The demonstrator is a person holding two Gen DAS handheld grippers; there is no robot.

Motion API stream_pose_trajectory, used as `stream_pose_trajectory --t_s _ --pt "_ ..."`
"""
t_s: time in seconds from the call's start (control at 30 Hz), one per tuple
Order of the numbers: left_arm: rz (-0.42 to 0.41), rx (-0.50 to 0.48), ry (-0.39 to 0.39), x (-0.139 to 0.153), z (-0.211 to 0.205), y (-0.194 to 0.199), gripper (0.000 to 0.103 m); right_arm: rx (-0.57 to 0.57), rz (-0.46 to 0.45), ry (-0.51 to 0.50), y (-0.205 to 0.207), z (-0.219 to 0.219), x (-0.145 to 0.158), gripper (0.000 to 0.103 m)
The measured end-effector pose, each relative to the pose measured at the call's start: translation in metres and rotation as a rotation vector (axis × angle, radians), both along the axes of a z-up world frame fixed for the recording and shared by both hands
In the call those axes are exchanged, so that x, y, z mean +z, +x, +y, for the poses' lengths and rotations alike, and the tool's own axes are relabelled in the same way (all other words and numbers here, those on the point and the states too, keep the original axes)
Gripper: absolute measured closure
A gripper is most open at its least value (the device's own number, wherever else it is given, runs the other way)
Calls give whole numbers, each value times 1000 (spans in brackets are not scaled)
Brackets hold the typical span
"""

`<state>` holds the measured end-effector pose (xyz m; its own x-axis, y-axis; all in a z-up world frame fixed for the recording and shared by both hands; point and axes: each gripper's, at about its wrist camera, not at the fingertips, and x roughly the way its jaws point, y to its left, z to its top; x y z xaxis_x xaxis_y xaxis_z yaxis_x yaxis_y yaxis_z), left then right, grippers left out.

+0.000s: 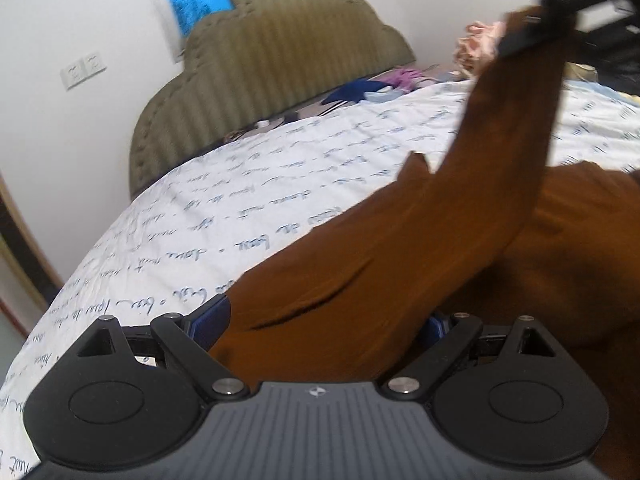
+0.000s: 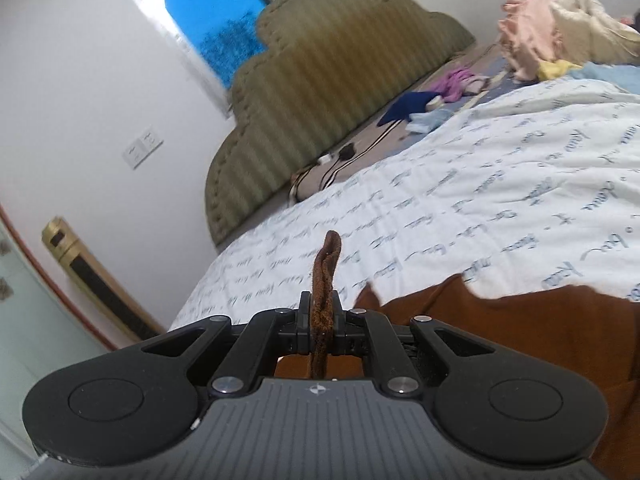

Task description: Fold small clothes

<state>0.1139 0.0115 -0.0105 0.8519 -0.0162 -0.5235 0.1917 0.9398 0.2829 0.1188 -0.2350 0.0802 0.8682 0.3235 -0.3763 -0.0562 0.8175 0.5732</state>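
A brown garment [image 1: 400, 256] lies on the white bedsheet with blue script [image 1: 248, 184]. One part of it is lifted up to the upper right, where my right gripper [image 1: 532, 28] is shut on its end. In the right wrist view my right gripper [image 2: 322, 312] pinches a thin fold of the brown garment [image 2: 326, 276], and the rest hangs below at the right [image 2: 520, 328]. My left gripper [image 1: 324, 320] is low over the garment with its jaws wide apart, and cloth lies between them.
An olive padded headboard [image 1: 280, 60] stands at the back against a white wall with a window [image 2: 216, 20]. A pile of loose clothes [image 2: 552, 24] and small items lie at the bed's head. A gold heater [image 2: 88, 276] stands by the wall at the left.
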Motion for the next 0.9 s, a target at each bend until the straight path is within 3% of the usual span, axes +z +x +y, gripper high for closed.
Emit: stream_pose_trajectory --t_s 0.43,0.9 --pt "26 36 -3 2 2 5 9 -105 -8 -23 -12 -38 -10 91" --pt "40 27 -4 -1 0 5 9 -181 76 36 -27 -79 -56 91"
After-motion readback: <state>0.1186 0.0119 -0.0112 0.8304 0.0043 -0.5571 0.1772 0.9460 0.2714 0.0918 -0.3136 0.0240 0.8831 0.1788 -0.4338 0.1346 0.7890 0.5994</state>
